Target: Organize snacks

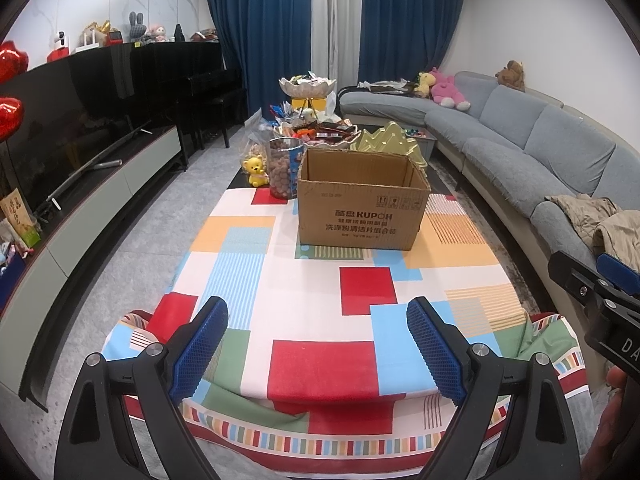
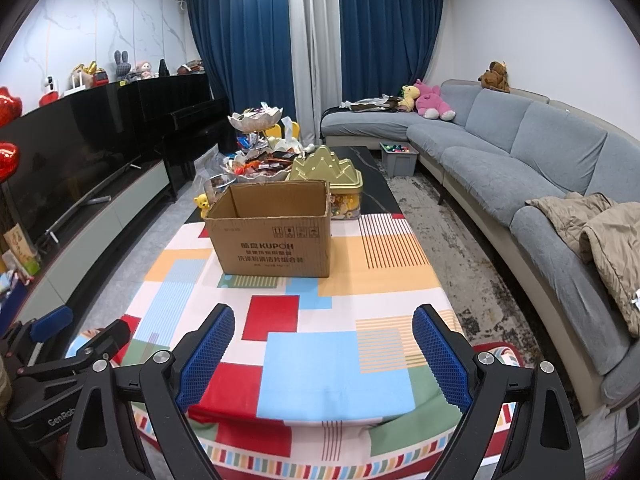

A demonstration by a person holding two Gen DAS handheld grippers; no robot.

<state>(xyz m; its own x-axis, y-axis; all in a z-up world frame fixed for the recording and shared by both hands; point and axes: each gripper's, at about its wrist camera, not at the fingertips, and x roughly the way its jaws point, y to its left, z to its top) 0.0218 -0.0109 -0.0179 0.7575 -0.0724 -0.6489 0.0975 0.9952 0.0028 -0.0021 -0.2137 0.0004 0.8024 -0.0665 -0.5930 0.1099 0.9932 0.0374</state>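
A grey sofa (image 2: 500, 152) holds plush toys (image 2: 430, 100) and what looks like a tan jacket (image 2: 600, 228); blue curtains (image 2: 248, 40) behind.

Blue curtains (image 2: 256, 40) with a pale sheer strip between them cover the far wall. A long grey sofa (image 2: 520, 160) curves along the white right wall, facing a black television (image 1: 60, 128) on a low cabinet (image 1: 100, 208) against marble-patterned panelling, over a grey tiled floor (image 1: 140, 248).

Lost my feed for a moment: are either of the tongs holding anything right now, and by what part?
Nothing is held. The left tongs and right tongs are both open over the tablecloth.
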